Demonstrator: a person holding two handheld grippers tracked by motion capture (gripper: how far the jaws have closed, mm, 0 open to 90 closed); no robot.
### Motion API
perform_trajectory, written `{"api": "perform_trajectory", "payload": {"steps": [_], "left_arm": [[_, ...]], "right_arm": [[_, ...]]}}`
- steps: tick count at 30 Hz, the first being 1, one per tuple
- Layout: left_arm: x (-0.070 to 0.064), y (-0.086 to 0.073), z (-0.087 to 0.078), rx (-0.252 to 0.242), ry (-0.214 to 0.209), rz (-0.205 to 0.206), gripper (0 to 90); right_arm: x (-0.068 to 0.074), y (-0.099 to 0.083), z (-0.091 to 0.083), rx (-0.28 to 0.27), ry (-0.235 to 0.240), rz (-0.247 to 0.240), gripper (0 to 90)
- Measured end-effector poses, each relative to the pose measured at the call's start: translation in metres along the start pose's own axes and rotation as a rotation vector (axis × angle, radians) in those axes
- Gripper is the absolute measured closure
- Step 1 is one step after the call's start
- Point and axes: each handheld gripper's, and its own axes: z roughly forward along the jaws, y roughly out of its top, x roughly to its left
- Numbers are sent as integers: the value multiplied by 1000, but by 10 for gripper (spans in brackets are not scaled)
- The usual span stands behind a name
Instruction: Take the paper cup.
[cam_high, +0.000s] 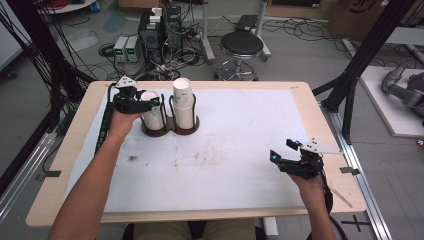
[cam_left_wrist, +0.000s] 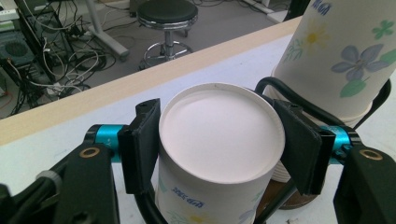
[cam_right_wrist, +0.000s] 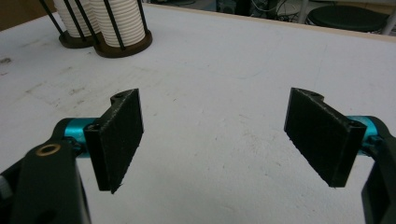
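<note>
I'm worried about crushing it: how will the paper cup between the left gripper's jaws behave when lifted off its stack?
The paper cup looks thin-walled, so it would probably dent under a hard squeeze. It is likely very light. Nested on the stack in the wire holder, it may drag the cup below along.

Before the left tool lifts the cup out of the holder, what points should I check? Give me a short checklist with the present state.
1. Left tool has a pad on each side of the upside-down cup: ok.
2. Pads pressing firmly on the cup: cannot tell.
3. Taller cup stack beside it stands apart from the pads: ok.
4. Holder sits flat on the table: ok.
5. Right tool open, away from the holder: ok.
</note>
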Motion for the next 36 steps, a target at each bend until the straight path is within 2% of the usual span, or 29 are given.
{"api": "perform_trajectory", "payload": {"steps": [5,7,9,16,21,29,32,36], "left_arm": [[-1,7,-5,-36,-9,-2,354],[-1,11,-10,-72,5,-10,355],[0,12,-13,-75,-4,-20,356],[1,10,-11,-37,-11,-2,355],[-3,9,-6,1,-4,39,351],[-2,9,-7,-13,2,27,348],[-2,10,-9,-34,25,18,349],[-2,10,-9,-30,23,21,356]], "right_arm": [[1,0,0,5,4,5,203],[1,0,0,5,2,2,203],[1,0,0,3,4,4,203],[3,0,3,16,14,-2,203],[2,0,3,16,12,-1,203],[2,-1,3,20,18,0,203],[2,-1,3,21,19,-1,203],[2,0,3,21,19,1,203]]}}
